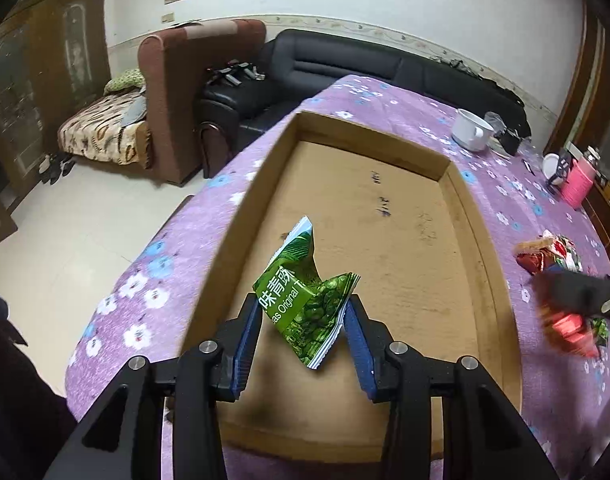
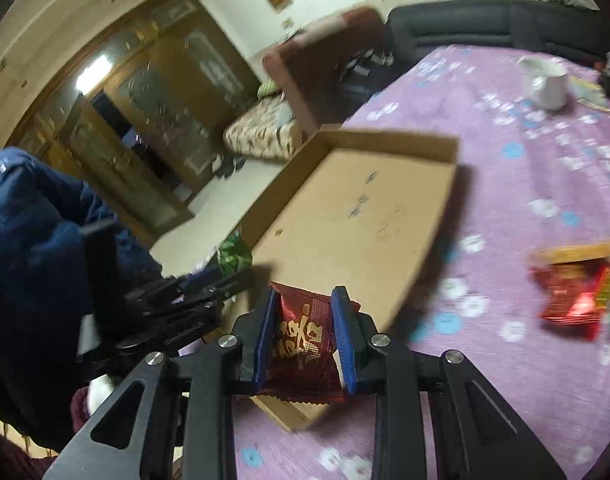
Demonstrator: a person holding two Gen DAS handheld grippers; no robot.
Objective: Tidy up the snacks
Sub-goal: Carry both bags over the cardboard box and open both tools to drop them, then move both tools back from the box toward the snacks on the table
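My left fingers (image 1: 261, 320) pinch a light, crinkly green packet (image 1: 305, 300) mid-body; my right fingers (image 2: 341, 320) clamp a slippery red packet (image 2: 303, 340).

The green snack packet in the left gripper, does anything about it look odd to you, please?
Yes. The green snack packet, pinched in the left gripper over the empty cardboard tray, is crumpled and bent, one corner sticking up. No tear or spill shows.

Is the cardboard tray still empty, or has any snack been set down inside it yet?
Empty. The cardboard tray shows bare floor; the green packet is still pinched in the left gripper above it.
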